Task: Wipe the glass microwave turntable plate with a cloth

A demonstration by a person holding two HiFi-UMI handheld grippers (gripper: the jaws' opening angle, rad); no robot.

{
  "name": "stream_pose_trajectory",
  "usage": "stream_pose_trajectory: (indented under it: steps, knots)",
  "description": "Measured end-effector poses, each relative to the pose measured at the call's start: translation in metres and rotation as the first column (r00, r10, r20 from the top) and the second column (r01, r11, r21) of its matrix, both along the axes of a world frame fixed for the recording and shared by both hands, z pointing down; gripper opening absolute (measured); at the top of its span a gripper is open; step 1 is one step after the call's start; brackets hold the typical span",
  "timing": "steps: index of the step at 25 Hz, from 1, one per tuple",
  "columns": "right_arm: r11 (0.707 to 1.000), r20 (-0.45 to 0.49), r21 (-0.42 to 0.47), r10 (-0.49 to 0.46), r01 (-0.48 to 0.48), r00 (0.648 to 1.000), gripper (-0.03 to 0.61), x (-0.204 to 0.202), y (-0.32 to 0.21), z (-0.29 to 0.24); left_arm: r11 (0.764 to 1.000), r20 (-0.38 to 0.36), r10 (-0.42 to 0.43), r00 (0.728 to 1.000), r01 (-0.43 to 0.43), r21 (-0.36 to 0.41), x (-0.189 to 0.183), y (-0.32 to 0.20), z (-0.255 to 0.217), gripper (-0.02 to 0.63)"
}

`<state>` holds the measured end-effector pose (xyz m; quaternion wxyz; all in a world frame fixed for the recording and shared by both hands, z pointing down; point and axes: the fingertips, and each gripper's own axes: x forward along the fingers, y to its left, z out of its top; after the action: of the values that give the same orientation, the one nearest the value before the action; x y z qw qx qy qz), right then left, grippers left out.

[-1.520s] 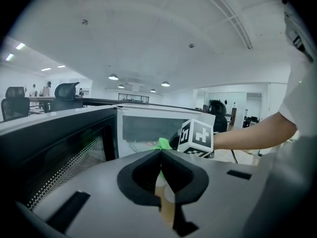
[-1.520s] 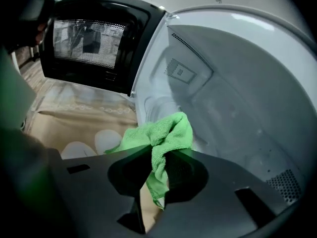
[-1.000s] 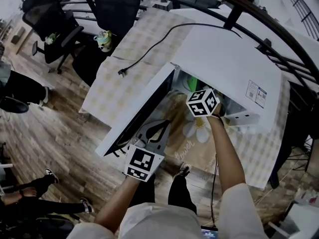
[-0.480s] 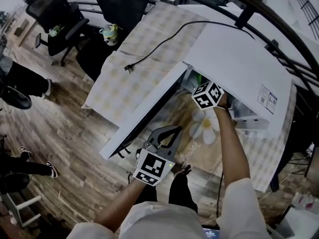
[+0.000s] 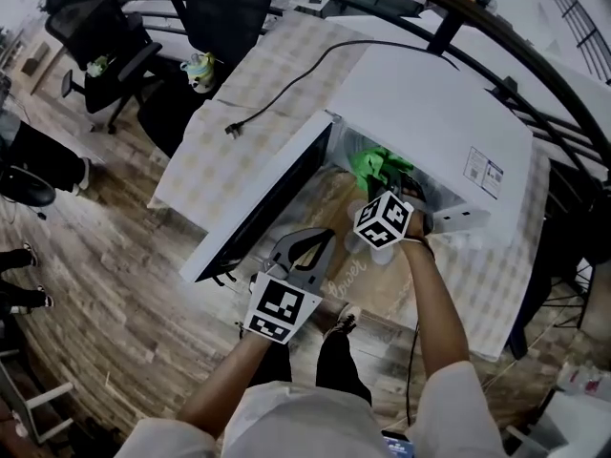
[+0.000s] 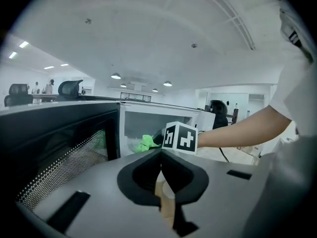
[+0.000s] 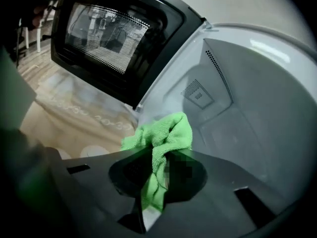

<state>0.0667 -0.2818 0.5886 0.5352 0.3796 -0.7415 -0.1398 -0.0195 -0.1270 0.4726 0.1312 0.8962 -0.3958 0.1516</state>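
Note:
The white microwave (image 5: 439, 113) stands on the table with its door (image 5: 258, 208) swung open to the left. My right gripper (image 5: 399, 187) is at the mouth of the cavity, shut on a green cloth (image 5: 375, 166). In the right gripper view the cloth (image 7: 166, 133) bunches out of the right gripper (image 7: 158, 155), in front of the cavity's white walls (image 7: 247, 93). I cannot make out the glass turntable plate for certain. My left gripper (image 5: 323, 237) hangs in front of the door, shut and empty. The left gripper (image 6: 161, 152) points at the opening.
A beige mat (image 5: 339, 277) with flower print lies under the door. A black power cord (image 5: 286, 93) trails over the checked tablecloth (image 5: 248, 113). Office chairs (image 5: 220, 8) stand beyond the table. People's feet (image 5: 24, 184) show on the wooden floor at left.
My right gripper has drawn back out of the cavity toward me, and the green cloth now shows at the opening. The left gripper has stayed about where it was.

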Motion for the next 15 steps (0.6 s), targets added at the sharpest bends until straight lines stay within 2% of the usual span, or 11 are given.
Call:
stream_pose_trajectory:
  steps: [8,12,15]
  knots:
    - [0.997,-0.017,0.014,0.075,-0.074,0.997,0.064,0.035,0.032,-0.013,1.0,-0.001,0.01,1.0,-0.01,0.029,0.016,0.01,-0.016,0.014]
    - [0.995,0.015,-0.018,0.094,-0.094,0.995,0.066,0.039,0.057,-0.019,0.999,0.001,0.004,1.0,-0.004,0.046,0.016,0.01,-0.027,0.014]
    - [0.992,0.083,-0.021,0.122,-0.121,0.989,0.066,0.042,0.082,-0.041,0.997,0.003,-0.015,1.0,0.015,0.075,0.01,0.006,-0.042,0.014]
